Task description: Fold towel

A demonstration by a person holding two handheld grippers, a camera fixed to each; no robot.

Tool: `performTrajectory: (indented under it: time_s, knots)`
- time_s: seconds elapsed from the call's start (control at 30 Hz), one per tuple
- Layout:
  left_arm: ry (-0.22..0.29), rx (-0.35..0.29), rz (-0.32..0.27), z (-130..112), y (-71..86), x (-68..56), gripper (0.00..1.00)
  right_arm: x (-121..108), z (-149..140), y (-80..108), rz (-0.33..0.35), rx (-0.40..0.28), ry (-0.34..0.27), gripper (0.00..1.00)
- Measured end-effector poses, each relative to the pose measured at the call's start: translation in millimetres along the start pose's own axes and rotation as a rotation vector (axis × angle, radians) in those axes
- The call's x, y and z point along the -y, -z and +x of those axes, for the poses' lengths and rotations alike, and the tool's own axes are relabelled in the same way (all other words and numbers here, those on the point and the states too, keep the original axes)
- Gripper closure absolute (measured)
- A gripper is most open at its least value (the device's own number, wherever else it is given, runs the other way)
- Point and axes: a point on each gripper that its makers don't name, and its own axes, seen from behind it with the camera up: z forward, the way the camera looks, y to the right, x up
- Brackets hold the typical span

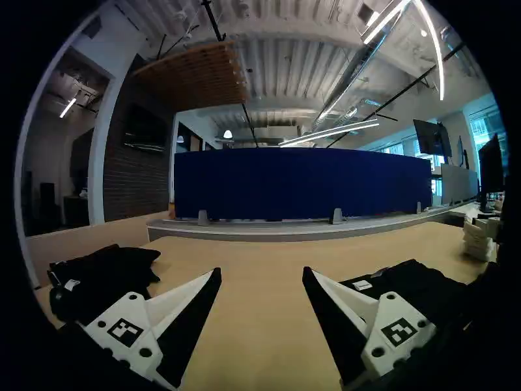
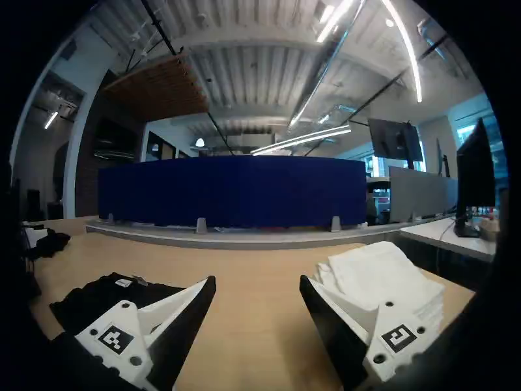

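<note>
Towel cloth in black lies loosely heaped on the pale wooden worktop. In the left gripper view, one black towel sits at the lower left, partly behind one finger. A tagged black towel, with a small white label on its near edge, sits at the lower right behind the other finger. Neither towel looks folded, and both rest flat on the worktop, well apart from each other.

The left gripper has its fingers spread wide. They grip nothing, and bare worktop shows in the gap between them. At the right edge of the same view stands a white folded stack.

In the right gripper view, the right gripper also has its fingers spread wide over bare wood and holds nothing. A tagged black towel lies at the lower left, just behind the finger on that side. The white folded stack fills the lower right, neatly layered, just behind the other finger. A small dark cloth heap lies at the far left edge.

Across the middle of both views, a long blue partition stands along the far side of the worktop. A dark monitor stands at the right on a neighbouring desk, and light strips run across the ceiling.
</note>
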Motion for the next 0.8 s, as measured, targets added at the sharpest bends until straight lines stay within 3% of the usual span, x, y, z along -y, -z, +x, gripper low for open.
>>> performTrajectory:
  time_s: [0.2,0.6,0.8]
  knots:
    - [0.002,-0.011,0.010,15.2,0.2,6.7,0.08,-1.8,10.6,4.9,-0.003,0.000,0.004,0.00]
    - [-0.019,-0.033,-0.019,97.2,8.2,-2.2,0.08,4.4,93.5,11.8,-0.002,-0.022,0.019,0.01]
    - [-0.040,-0.010,-0.031,124.3,13.1,-3.2,0.08,7.4,127.8,15.6,0.000,-0.019,0.037,0.00]
